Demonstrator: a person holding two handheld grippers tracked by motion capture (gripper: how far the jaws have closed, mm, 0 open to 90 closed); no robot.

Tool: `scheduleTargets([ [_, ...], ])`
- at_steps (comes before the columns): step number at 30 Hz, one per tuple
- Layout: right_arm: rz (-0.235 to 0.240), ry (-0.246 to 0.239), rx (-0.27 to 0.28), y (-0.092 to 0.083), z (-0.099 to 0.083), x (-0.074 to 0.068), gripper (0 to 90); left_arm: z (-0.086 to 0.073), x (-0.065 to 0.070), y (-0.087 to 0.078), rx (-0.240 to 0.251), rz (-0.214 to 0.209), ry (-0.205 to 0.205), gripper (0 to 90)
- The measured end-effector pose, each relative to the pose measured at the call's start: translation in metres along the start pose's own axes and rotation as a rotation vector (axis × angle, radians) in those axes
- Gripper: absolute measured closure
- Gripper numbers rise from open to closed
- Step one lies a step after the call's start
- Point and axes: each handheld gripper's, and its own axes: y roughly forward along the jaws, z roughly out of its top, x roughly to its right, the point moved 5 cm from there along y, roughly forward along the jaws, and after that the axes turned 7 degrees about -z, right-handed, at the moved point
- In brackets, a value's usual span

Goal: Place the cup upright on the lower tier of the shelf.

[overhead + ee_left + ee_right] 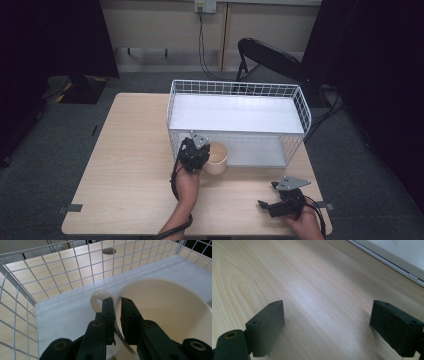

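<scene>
While the left claw [196, 150] pinches the rim of the cream mug [216, 158], the mug sits at the front-left opening of the white wire rack [300, 102], on or just above its lower shelf. From the high view I can't tell whether the base is fully down. The rack stands toward the far-right part of the worktop [125, 165], w/ its open side facing the near edge.

Progress, as I judge it: the job looks like putting the mug into the rack's lower shelf. Pickup and carry are done and the mug is at the shelf mouth. Left to do: push it further in if needed, let go, pull the claw back out.

Right claw [272, 197] rests near the near-right corner of the worktop, well apart from the mug, jaws wide apart w/ nothing between them.

Views differ a lot. Left gripper view gives the grip detail: one jaw inside the mug [170, 312], one outside the wall, just beside the handle [98, 298], plus the grey shelf board [65, 315] & mesh [50, 277] around it. High view can't show that pinch but gives the overall layout. Right gripper view adds bare wood [287, 277] between its spread jaws and a strip of the rack's base [392, 255] at the top right corner.
</scene>
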Motion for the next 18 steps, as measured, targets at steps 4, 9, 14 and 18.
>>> scheduleTargets([
  [4, 0.0, 0.0, 0.0, 0.0, 0.0, 0.0, 11.6, 0.0009, -0.0001, 0.001, 0.003, 0.009, 0.002, 81.9],
  [9, 0.0, 0.0, 0.0, 0.0, 0.0, 0.0, 11.7, 0.0013, -0.0021, 0.0013, 0.01, 0.017, -0.01, 81.9],
  [14, 0.0, 0.0, 0.0, 0.0, 0.0, 0.0, 11.7, 0.0015, -0.0048, 0.0014, 0.011, 0.025, -0.017, 81.9],
  [18, 0.0, 0.0, 0.0, 0.0, 0.0, 0.0, 11.7, 0.0019, -0.0047, 0.0022, 0.017, 0.029, -0.02, 81.8],
])
